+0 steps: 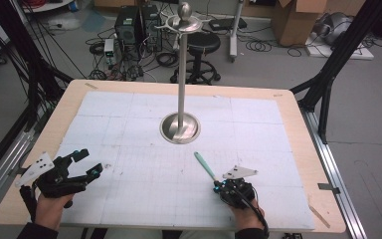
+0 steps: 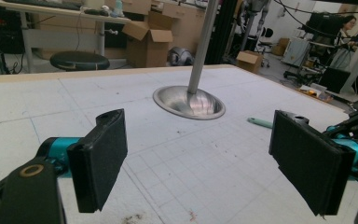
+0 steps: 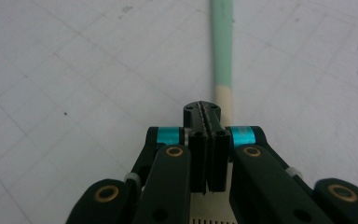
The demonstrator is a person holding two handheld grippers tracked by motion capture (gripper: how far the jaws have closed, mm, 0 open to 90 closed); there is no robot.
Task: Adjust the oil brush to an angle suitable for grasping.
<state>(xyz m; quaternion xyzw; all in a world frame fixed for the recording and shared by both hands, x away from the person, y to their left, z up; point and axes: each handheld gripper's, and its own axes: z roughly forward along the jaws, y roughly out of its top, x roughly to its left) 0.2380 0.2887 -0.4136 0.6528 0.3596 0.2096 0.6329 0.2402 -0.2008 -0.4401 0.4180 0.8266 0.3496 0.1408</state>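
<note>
Item: slim utensil (image 1: 205, 166) with a mint-green shaft and a cream butt end, its working tip too small to identify; it lies on the white gridded mat toward the near right part of the counter (image 1: 298, 119), angled from the near edge toward the counter's middle, its green end pointing at the stand. In the right gripper view the cream end (image 3: 224, 100) runs under the tips of the right gripper (image 1: 220, 187), whose jaws are pressed together flat against each other; they appear to sit above or beside the handle, not around it, though a pinch on its very end cannot be ruled out. Risk, as judged: jaws this tightly together cannot take the handle without parting first; pressing down as they are could roll or skid the round shaft across the mat, or tip its far end up. A pinch on the extreme end alone would likely let the utensil swing or droop. Adjacent: a polished metal stand (image 1: 180, 127), dished base at mid-counter, tall pole with a branched, ball-topped head; a swung utensil could clip the pole. Left gripper (image 1: 87, 162) rests near the near left corner, jaws wide apart and empty, well clear of the utensil, so unable to steady it.
</note>
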